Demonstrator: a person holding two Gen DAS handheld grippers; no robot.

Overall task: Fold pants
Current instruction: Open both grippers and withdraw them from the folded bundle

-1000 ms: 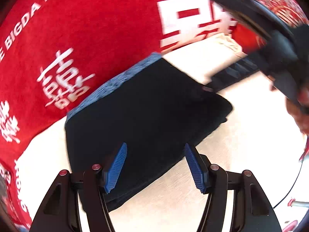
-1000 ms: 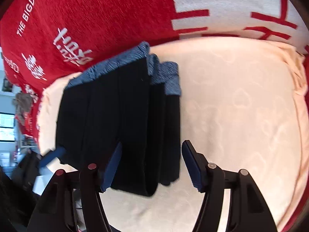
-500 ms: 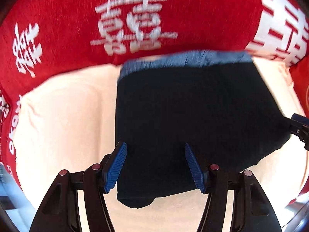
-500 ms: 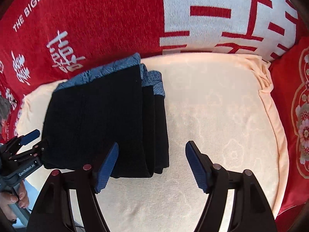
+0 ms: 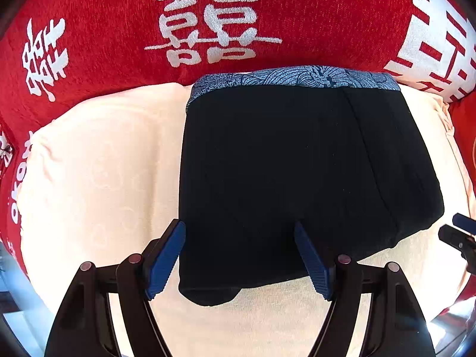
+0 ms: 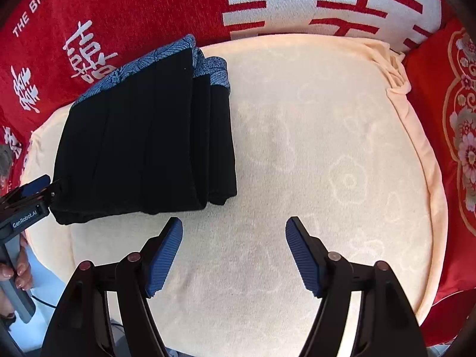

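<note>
The black pants [image 5: 297, 175] lie folded into a compact stack on the cream cushion cover [image 5: 98, 172], with the blue patterned waistband [image 5: 291, 78] at the far edge. My left gripper [image 5: 239, 258] is open and empty, hovering over the stack's near edge. In the right wrist view the folded pants [image 6: 145, 145] lie at the left, layers showing on their right side. My right gripper [image 6: 233, 255] is open and empty over bare cushion, to the right of and nearer than the stack. The left gripper [image 6: 28, 205] shows at the stack's near-left corner.
A red blanket with white characters [image 5: 208, 23] rises behind the cushion. A red floral pillow [image 6: 458, 136] stands at the right. The cream cushion [image 6: 342, 163] stretches wide to the right of the pants. The right gripper's tip [image 5: 459, 235] shows at the left wrist view's right edge.
Both grippers have drawn back from the folded pants. The left one swung round to face the stack square on; the right one moved right and away, so the pants sit further left in its view.
</note>
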